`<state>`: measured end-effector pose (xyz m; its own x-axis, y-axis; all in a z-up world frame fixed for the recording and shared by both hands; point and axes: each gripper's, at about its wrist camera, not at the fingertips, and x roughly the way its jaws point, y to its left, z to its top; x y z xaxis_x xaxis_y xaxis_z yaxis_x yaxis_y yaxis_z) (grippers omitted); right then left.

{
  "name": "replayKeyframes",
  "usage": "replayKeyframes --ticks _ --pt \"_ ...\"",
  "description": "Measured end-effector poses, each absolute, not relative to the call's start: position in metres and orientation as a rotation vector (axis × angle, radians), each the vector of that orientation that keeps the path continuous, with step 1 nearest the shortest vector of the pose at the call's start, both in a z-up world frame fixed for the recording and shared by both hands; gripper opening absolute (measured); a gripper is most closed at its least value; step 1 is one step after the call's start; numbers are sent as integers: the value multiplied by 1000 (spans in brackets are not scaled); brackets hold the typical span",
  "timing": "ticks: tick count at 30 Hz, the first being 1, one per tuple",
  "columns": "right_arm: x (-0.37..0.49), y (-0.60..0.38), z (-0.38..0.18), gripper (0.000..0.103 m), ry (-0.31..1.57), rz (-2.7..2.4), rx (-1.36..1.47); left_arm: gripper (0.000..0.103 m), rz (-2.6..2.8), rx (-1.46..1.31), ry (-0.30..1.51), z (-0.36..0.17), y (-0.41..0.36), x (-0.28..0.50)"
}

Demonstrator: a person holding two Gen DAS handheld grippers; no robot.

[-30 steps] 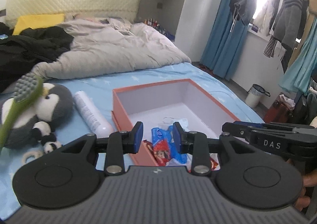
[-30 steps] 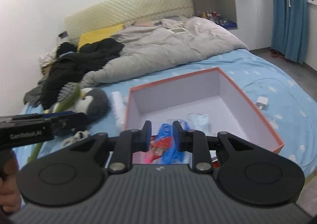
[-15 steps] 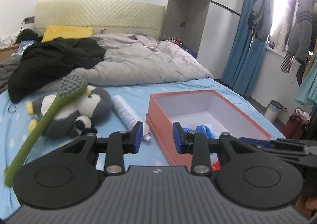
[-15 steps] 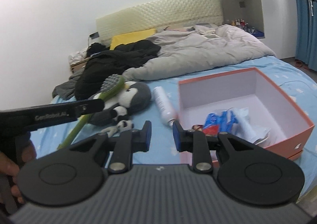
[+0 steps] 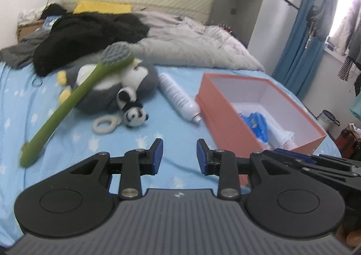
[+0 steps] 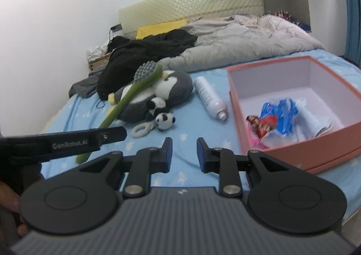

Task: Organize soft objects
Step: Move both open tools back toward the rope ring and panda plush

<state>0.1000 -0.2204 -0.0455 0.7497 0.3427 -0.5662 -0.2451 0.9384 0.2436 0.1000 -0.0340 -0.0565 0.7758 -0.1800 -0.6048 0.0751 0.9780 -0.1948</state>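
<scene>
Soft daylight, smeared by motion, bent by my fisheye lenses.

From my left wrist, the window (image 5: 352,13) at two o'clock blows out to white glare. The green brush (image 5: 74,101) and grey duvet (image 5: 198,52) blur. From my right, the white wall (image 6: 56,18) glows evenly, shadows are faint, and the corners darken and curve.

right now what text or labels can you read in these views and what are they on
"GenRobot.AI": white lettering on the side of the left claw, seen from the right wrist view.
White spray can: printed text, too blurred to read.
Snack packets in the orange box: print unreadable.
</scene>
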Motion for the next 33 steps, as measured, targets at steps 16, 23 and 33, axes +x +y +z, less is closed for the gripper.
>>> replayKeyframes --ticks 16,23,33 --pt "112 -178 -83 28 773 373 114 38 -65 -210 751 -104 12 110" --pt "147 -163 -98 31 787 385 102 38 -26 -205 803 -136 29 143" --pt "209 -144 -119 45 840 409 121 50 13 -183 858 -174 54 198"
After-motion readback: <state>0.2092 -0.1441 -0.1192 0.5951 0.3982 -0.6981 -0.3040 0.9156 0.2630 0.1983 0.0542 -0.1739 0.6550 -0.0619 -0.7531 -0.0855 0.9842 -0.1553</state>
